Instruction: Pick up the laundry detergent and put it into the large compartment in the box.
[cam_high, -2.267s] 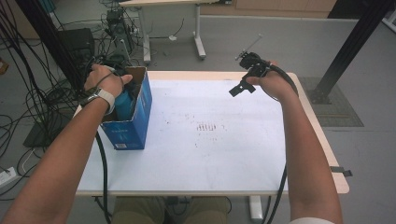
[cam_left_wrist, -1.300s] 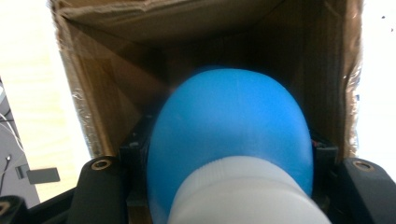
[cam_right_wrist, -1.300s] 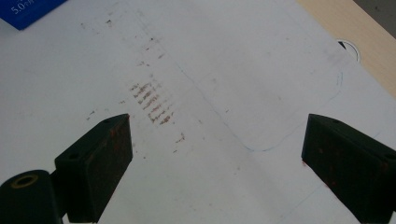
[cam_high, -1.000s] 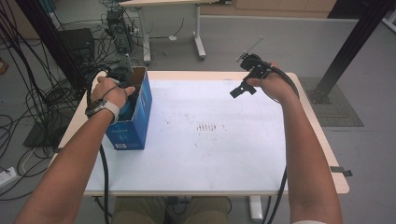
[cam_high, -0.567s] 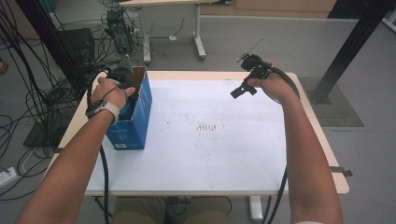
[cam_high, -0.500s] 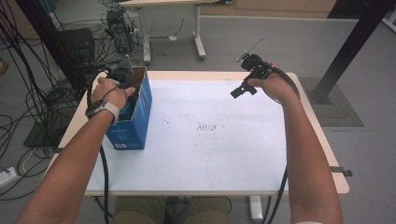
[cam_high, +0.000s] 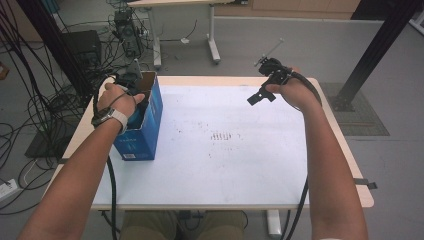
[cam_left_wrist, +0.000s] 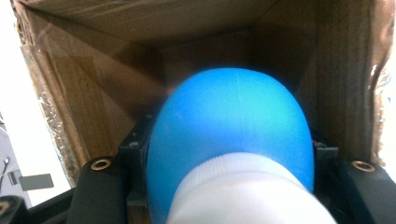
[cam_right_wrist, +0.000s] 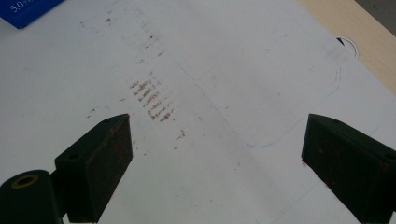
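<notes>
- Your left gripper (cam_high: 131, 86) reaches into the open top of the blue box (cam_high: 145, 131), which stands upright near the worktop's (cam_high: 260, 175) left edge.
- In the left gripper view its jaws clamp a blue bottle (cam_left_wrist: 231, 135) with a white ribbed cap (cam_left_wrist: 247, 191), held inside the box's brown cardboard walls.
- Rust-coloured smudges (cam_high: 222, 136) mark the white sheet at the worktop's middle.
- Your right gripper (cam_high: 261, 95) hovers near the far right corner, jaws spread wide and empty above the sheet.
</notes>
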